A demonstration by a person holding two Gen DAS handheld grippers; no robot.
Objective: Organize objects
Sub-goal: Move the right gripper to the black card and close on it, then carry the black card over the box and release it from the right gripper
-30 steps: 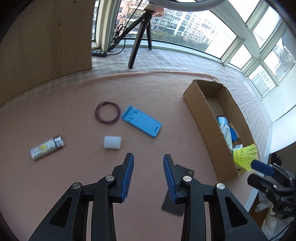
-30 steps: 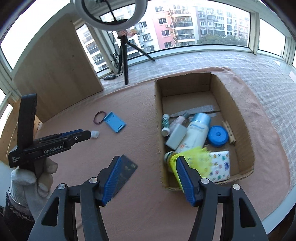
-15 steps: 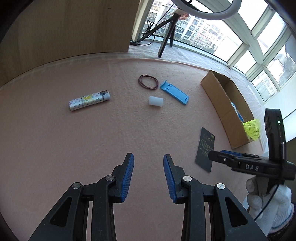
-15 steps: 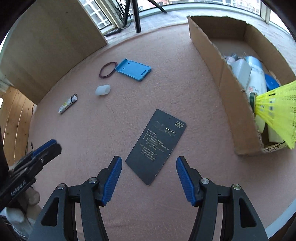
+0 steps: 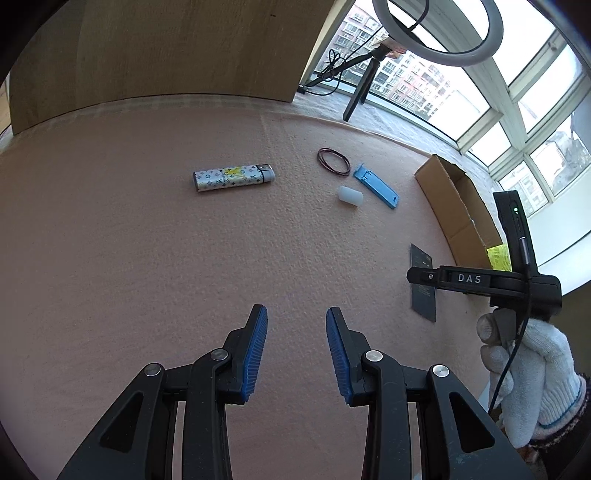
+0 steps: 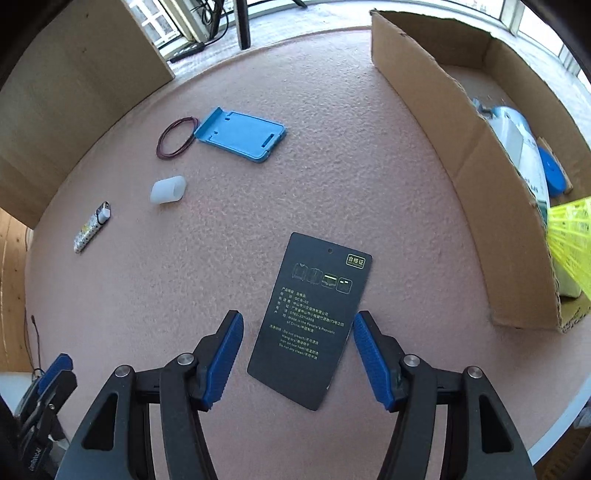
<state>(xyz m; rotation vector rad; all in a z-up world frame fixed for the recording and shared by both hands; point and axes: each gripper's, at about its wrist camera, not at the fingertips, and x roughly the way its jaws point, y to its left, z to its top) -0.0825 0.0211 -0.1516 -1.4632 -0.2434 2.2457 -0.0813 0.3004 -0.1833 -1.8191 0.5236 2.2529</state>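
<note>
My right gripper (image 6: 298,356) is open and hangs low over a black printed card (image 6: 310,319) lying flat on the pink table cover, a finger on each side of its near end. My left gripper (image 5: 296,352) is open and empty over bare cover. Loose on the cover are a patterned lighter (image 5: 233,177), a white cap (image 5: 350,195), a blue phone stand (image 5: 376,186) and a dark rubber band (image 5: 333,161). The cardboard box (image 6: 476,173) at the right holds bottles and a yellow shuttlecock (image 6: 570,240).
A wooden panel (image 5: 184,51) stands behind the table. A ring light on a tripod (image 5: 436,33) is by the windows. The table's edge runs close behind the box and near the right hand (image 5: 532,376).
The right gripper left the box, where the shuttlecock now lies, and came down over the black card. The left gripper drew back and swung left, away from the white cap.
</note>
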